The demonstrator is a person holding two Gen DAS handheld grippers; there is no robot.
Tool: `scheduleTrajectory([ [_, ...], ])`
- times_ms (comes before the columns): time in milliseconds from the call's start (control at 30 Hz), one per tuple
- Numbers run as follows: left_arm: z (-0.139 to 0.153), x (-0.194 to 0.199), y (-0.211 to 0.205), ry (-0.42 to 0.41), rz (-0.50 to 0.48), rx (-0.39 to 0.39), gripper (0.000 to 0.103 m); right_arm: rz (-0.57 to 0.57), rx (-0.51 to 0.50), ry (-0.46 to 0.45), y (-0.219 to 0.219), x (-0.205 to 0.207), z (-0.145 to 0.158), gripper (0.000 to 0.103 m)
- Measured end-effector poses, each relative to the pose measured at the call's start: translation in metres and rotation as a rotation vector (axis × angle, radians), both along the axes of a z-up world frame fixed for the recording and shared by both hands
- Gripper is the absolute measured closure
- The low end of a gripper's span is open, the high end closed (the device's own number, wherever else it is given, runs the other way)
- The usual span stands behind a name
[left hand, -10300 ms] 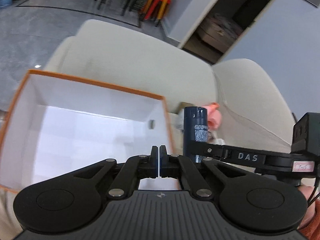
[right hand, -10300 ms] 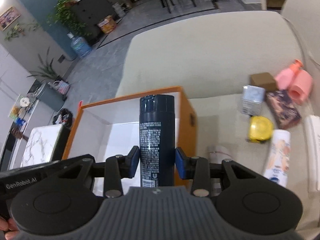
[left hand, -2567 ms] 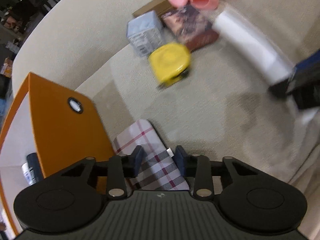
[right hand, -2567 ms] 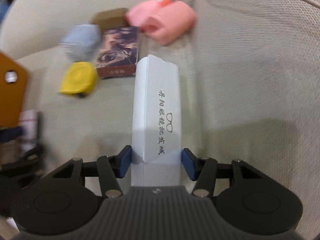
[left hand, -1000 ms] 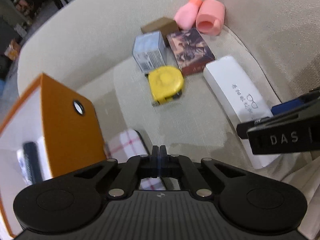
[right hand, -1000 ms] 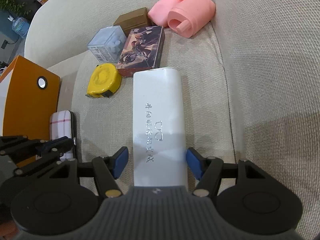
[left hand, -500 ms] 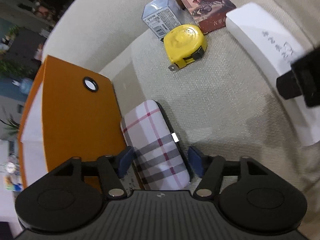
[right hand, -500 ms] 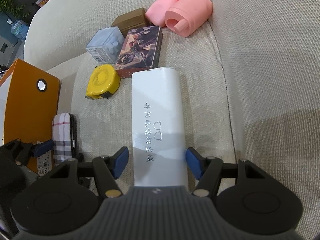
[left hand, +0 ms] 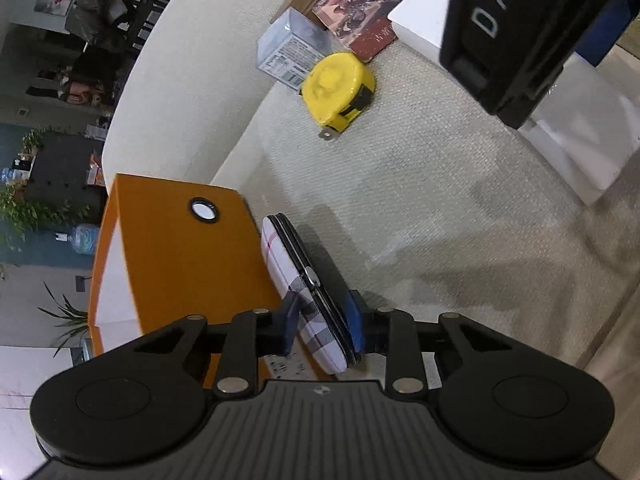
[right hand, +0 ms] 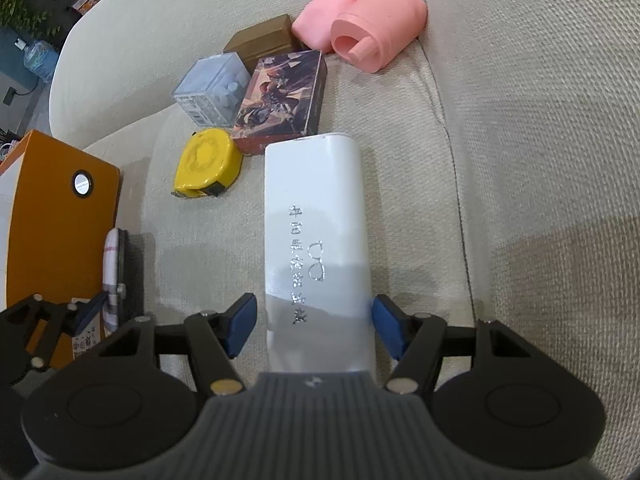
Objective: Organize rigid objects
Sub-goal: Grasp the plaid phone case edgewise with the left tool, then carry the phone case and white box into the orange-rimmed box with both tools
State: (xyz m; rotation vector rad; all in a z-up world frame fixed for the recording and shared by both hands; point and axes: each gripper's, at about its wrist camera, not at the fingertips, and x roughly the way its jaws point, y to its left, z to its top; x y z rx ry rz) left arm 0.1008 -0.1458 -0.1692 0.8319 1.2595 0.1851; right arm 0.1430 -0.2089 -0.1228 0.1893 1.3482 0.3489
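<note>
A plaid case (left hand: 292, 264) stands on its long edge on the beige sofa, leaning against the orange box (left hand: 180, 264). My left gripper (left hand: 322, 326) points down over its near end. Its jaws are closing, and both blue pads touch the case's sides. In the right wrist view the plaid case (right hand: 113, 264) shows as a thin strip beside the box. A white glasses case (right hand: 316, 208) lies flat on the seat. My right gripper (right hand: 315, 330) straddles its near end, open, with a thin gap at the left pad.
Beyond the white case lie a yellow tape measure (right hand: 208, 166), a clear cube box (right hand: 214, 92), a picture-printed box (right hand: 280, 96), a brown box (right hand: 262, 38) and two pink bottles (right hand: 378, 34). The sofa back rises to the right. The orange box (right hand: 60, 220) stands at the left.
My left gripper opened wide from shut, dropped over the plaid case and closed onto it. The case turned from flat onto its edge. The right gripper and white case stayed still.
</note>
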Motion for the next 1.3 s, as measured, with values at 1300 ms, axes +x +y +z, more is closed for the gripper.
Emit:
scheduleTrajectory([
  [1300, 0.072, -0.037, 0.097, -0.295, 0.162, -0.653, 0.082, -0.063, 0.042, -0.108, 0.03, -0.012, 0.035, 0.043],
])
